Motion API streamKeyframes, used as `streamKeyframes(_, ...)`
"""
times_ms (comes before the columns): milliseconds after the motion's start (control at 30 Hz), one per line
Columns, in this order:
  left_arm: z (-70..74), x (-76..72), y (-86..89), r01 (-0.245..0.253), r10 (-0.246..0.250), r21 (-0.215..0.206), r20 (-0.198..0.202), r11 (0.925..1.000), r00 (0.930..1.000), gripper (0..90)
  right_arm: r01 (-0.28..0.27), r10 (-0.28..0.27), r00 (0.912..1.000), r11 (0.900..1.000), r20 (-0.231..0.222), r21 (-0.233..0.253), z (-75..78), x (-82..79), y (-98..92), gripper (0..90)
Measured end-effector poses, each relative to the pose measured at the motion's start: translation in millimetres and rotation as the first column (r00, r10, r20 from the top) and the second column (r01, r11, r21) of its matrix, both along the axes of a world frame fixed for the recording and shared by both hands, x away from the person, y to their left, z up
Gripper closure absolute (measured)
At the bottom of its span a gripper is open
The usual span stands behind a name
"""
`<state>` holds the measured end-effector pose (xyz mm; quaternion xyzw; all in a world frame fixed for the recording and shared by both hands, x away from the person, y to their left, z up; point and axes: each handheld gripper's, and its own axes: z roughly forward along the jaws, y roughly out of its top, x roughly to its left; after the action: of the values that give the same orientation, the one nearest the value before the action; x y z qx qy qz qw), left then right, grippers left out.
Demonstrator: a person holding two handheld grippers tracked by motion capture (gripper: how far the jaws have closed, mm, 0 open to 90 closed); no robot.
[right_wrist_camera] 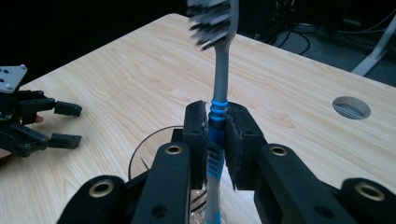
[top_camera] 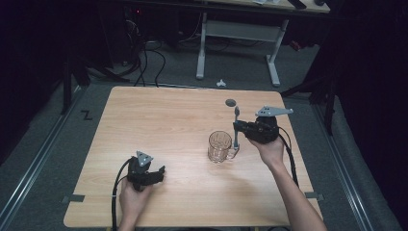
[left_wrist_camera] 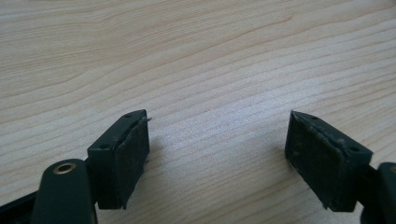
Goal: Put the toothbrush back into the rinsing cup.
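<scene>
right gripper (right_wrist_camera: 216, 140) clamped tight on a toothbrush (right_wrist_camera: 219, 79), jaws pressed against the blue ribbed grip of the handle, bristle head up and blurred at the top of the right gripper view, lower end of the handle reaching down toward the rim of a glass mug (right_wrist_camera: 154, 154) directly beneath. in the high view, same right gripper (top_camera: 236, 129) raised over the right half of the wooden table (top_camera: 159, 125), holding the toothbrush (top_camera: 236, 126) upright, its handle just beside the clear glass mug (top_camera: 220, 147) on the mug's right, near the mug handle; cannot tell from here whether the tip sits inside the mug or just outside it. mug standing upright on the table, right of centre. left gripper (top_camera: 161, 172) low at the near left of the table, well apart from the mug, held in a hand (top_camera: 132, 197) resting near the front edge. in the left gripper view, jaws spread wide with nothing between them, left gripper (left_wrist_camera: 217, 140) hovering close over bare wood grain of the table (left_wrist_camera: 196, 56). same gripper seen far off in the right gripper view (right_wrist_camera: 65, 123), jaws parted and empty. round cable hole (right_wrist_camera: 351, 107) in the tabletop beyond the mug, toward the far edge.
</scene>
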<state>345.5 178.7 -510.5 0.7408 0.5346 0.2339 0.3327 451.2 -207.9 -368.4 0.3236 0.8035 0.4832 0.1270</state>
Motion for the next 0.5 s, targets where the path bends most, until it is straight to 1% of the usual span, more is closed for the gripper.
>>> streamKeyframes(133, 0.0, 0.0, 0.0, 0.000, 0.000, 0.000, 0.000, 1.0000, 1.0000, 22.4, 0.002, -0.002, 1.0000, 1.000, -0.003, -0.002, -1.3, -0.6, -1.5, 79.5)
streamKeyframes(500, 0.0, 0.0, 0.0, 0.000, 0.000, 0.000, 0.000, 1.0000, 1.0000, 22.5, -0.001, 0.001, 1.0000, 1.000, 0.009, -0.013, -2.4, -5.3, -3.3, 79.6)
